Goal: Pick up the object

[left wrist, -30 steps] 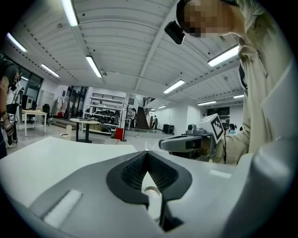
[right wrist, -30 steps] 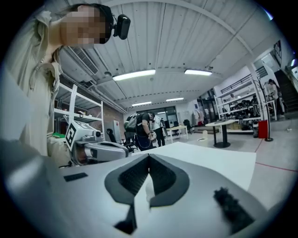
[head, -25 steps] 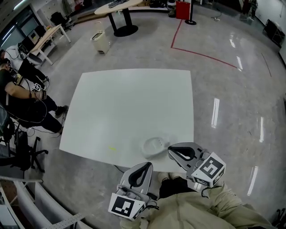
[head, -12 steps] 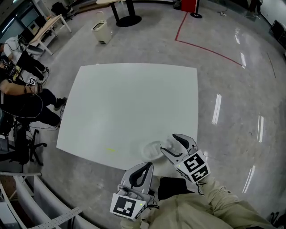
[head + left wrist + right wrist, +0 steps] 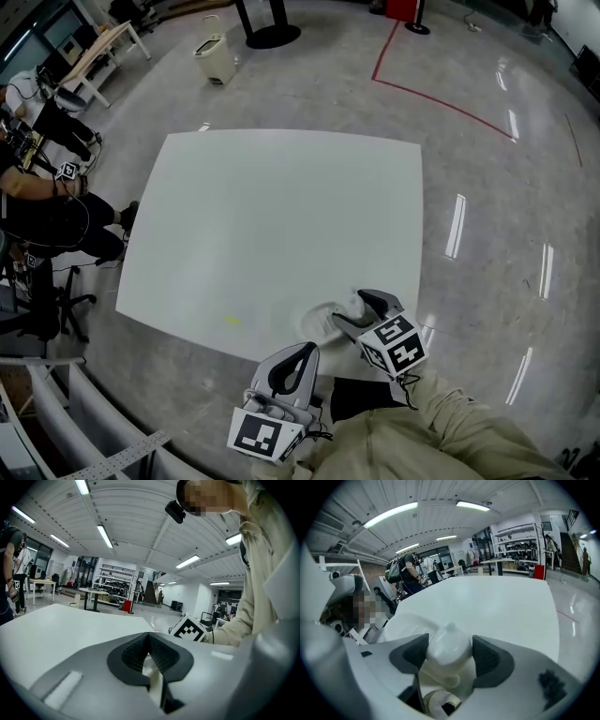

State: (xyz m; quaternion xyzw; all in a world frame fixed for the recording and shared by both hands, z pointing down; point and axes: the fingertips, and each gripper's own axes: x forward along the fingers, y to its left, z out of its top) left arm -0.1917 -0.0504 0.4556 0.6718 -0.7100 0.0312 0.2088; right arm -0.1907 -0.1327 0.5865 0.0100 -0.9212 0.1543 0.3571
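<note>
My white square table (image 5: 281, 216) carries a white rounded plastic object (image 5: 315, 321) at its near edge; a small yellow fleck (image 5: 232, 320) lies nearby. Glossy grey floor (image 5: 487, 169) beneath.

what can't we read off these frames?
Head view: white object half covered by right gripper, white on white table; shape unclear.
Right gripper view: jaws have just been opening, object between them; pad contact unclear.
Left gripper view: left gripper's own body hides the object.
Head view: yellow mark too small to identify.
</note>
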